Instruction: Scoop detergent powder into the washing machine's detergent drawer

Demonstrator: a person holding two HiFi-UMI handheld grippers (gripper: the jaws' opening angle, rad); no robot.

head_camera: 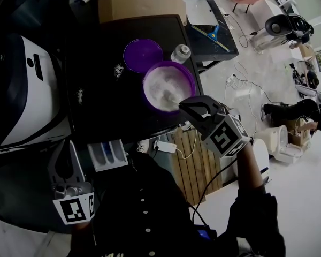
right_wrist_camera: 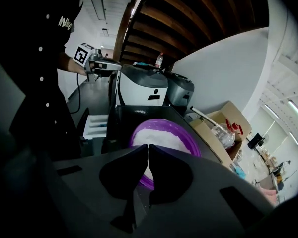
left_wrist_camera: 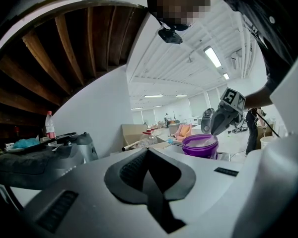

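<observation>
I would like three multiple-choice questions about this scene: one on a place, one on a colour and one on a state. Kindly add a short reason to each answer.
1. Where does the purple lid lie relative to the powder tub?
A. pressed onto the tub
B. flat beside the tub, on the dark top
C. leaning upright against the tub

2. What colour is the tub?
A. purple
B. green
C. white

3. In what state is the detergent drawer?
A. pushed fully shut
B. pulled out, compartments showing
C. upside down on the dark top

Answers:
1 B: the lid lies flat next to the uncovered tub.
2 A: its rim is purple, and only the powder inside is white.
3 B: the drawer sticks out with its compartments open to view.
</observation>
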